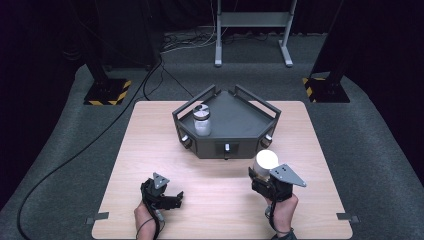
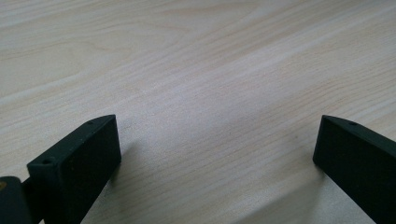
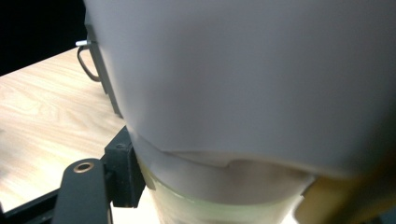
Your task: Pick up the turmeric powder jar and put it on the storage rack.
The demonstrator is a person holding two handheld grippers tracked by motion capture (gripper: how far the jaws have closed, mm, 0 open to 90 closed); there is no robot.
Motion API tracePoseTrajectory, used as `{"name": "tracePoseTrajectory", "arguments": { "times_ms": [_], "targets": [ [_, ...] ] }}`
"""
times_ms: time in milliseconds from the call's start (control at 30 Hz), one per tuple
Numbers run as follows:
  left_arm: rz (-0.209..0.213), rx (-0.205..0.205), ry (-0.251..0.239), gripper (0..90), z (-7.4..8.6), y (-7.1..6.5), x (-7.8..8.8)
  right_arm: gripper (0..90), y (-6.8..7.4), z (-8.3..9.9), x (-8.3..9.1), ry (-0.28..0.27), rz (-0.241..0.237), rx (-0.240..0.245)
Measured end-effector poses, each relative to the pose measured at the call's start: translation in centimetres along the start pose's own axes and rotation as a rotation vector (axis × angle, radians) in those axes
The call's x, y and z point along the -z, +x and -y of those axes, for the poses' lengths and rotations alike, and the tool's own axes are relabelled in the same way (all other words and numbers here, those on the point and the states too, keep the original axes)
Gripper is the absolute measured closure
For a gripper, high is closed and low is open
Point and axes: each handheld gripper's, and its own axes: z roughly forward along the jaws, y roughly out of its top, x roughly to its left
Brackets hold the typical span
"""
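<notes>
Two hand-held grippers at the near edge of the worktop [image 1: 150,120]. Right hand-held gripper [image 1: 261,176] clamped on a white-capped jar [image 1: 265,161], held upright clear of the surface, just in front of the dark angular rack [image 1: 235,120] at the worktop's middle; seen close in the right gripper view, pale cap and glassy body [image 3: 243,93] pinched low between black jaws. Left hand-held gripper [image 1: 172,199] resting near the near-left corner, jaws spread wide over bare wood [image 2: 205,93], holding nothing. Second jar [image 1: 202,120] standing in the rack's left part, towards the far edge.

Likely risks: grip sitting low on a smooth, top-heavy jar, so a quick swing or tilt could let it pivot or slip and drop onto the worktop. Rack's raised rails close ahead, so too low a carry could knock the jar against the front wall, or nudge the stored jar over.
</notes>
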Motion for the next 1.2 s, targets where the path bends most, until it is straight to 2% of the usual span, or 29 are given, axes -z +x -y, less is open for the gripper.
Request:
{"name": "tracePoseTrajectory", "arguments": {
  "times_ms": [667,1200],
  "targets": [
    [0.001,0.000,0.000,0.6,0.0,0.0,0.0,29.8,-1.5,-3.7,0.0,-0.032,0.009,0.029],
    [0.001,0.000,0.001,0.6,0.0,0.0,0.0,29.7,-2.3,-6.4,-0.6,-0.019,0.016,0.062]
  ]
}}
